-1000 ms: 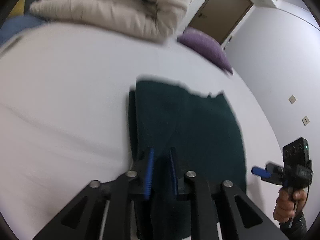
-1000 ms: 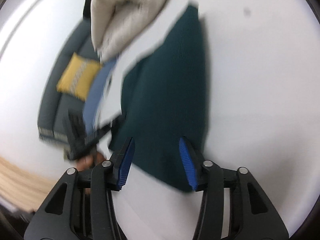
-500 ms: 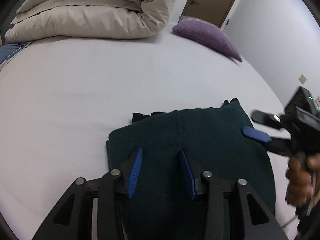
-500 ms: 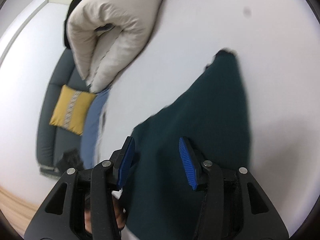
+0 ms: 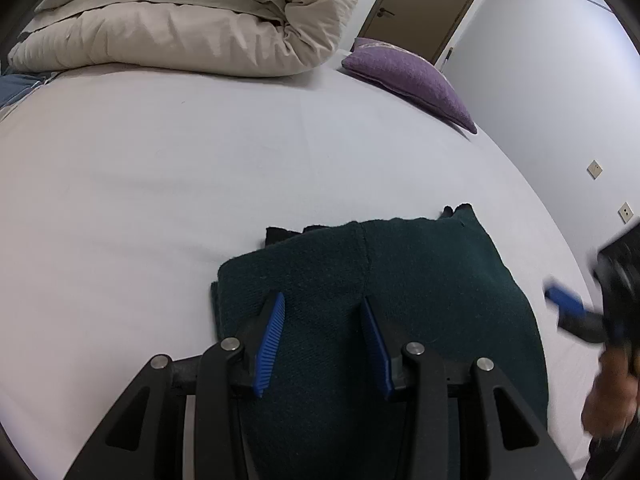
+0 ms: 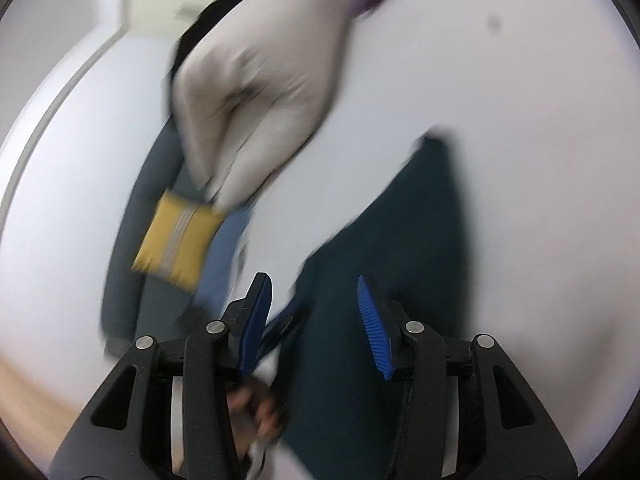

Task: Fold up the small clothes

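A dark green knitted garment (image 5: 400,288) lies folded on the white bed sheet (image 5: 160,200), with a black edge showing at its far left corner. My left gripper (image 5: 322,298) hovers over the garment's near left part, open, with nothing pinched between its blue pads. In the left wrist view my right gripper (image 5: 568,308) is blurred at the right edge, just off the garment's right side, with a hand below it. The right wrist view is blurred. There my right gripper (image 6: 312,280) stands open above the same garment (image 6: 380,280), and the left gripper (image 6: 282,326) shows behind its left finger.
A rolled beige duvet (image 5: 192,20) lies at the far end of the bed, beside a purple pillow (image 5: 408,76). A brown door (image 5: 424,4) stands behind them. In the right wrist view, a grey sofa (image 6: 156,184) with a yellow cushion (image 6: 176,236) stands past the bed.
My left gripper's jaws have widened and let go of the green garment, which now lies folded. My right gripper has drawn back from the garment toward its right side.
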Demonstrator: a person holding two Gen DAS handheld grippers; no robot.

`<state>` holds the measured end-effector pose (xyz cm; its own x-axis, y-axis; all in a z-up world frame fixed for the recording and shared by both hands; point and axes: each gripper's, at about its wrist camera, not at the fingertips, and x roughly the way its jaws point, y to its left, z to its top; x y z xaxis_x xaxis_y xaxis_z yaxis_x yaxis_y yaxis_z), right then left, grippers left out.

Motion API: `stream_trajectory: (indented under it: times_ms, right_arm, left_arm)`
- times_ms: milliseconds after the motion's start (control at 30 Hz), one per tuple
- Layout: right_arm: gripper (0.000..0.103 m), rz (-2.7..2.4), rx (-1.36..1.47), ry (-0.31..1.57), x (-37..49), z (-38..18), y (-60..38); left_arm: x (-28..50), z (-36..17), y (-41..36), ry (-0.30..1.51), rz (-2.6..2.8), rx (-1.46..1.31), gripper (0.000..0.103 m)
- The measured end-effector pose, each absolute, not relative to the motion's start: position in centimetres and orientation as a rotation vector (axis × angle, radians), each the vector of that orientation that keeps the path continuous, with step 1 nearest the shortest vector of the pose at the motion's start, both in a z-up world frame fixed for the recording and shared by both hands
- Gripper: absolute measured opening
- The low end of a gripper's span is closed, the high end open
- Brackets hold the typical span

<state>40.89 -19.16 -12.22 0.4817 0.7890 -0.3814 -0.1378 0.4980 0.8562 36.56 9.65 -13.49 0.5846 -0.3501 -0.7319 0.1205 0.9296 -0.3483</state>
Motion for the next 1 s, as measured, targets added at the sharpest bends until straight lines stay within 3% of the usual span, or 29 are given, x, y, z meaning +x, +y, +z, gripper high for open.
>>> stream_trajectory:
  times_ms: [67, 167, 233, 300, 333, 367, 400, 633, 1000]
  right_arm:
    - [0.057, 0.724, 0.767, 0.958, 39.8, -12.8, -16.9]
    - [0.051, 0.688, 0.717, 0.987, 39.8, -14.6, -16.4]
    - [0.052, 0.657, 0.814, 0.972, 39.8, -14.4, -18.1]
    - [0.060, 0.627, 0.808, 0.883, 38.8, -12.6, -19.6]
    - [0.067, 0.619, 0.811, 0.856, 38.2, -12.1, -20.4]
    - [0.077, 0.616, 0.826, 0.842, 37.6, -11.9, -21.3]
    - [0.081, 0.616, 0.836, 0.844, 37.3, -11.9, -22.0]
    - [0.081, 0.579, 0.932, 0.992, 37.1, -16.2, -24.2]
    - [0.078, 0.660, 0.904, 1.096, 35.3, -19.0, -21.6]
  left_arm:
    - [36.4, -13.5, 9.7, 0.906, -0.280, -0.276, 0.043]
    - [36.0, -13.2, 10.0, 0.907, -0.284, -0.320, 0.042]
    - [35.0, -12.3, 11.0, 0.904, -0.289, -0.378, 0.045]
    - [33.4, -11.2, 12.4, 0.871, -0.265, -0.412, 0.057]
    - [32.4, -10.8, 13.3, 0.847, -0.256, -0.443, 0.069]
    - [31.7, -10.9, 14.1, 0.843, -0.256, -0.479, 0.073]
    - [31.2, -11.3, 14.8, 0.860, -0.271, -0.522, 0.073]
    - [30.2, -15.7, 14.9, 1.048, -0.442, -0.708, 0.072]
    - [33.1, -17.2, 14.3, 1.139, -0.516, -0.858, 0.071]
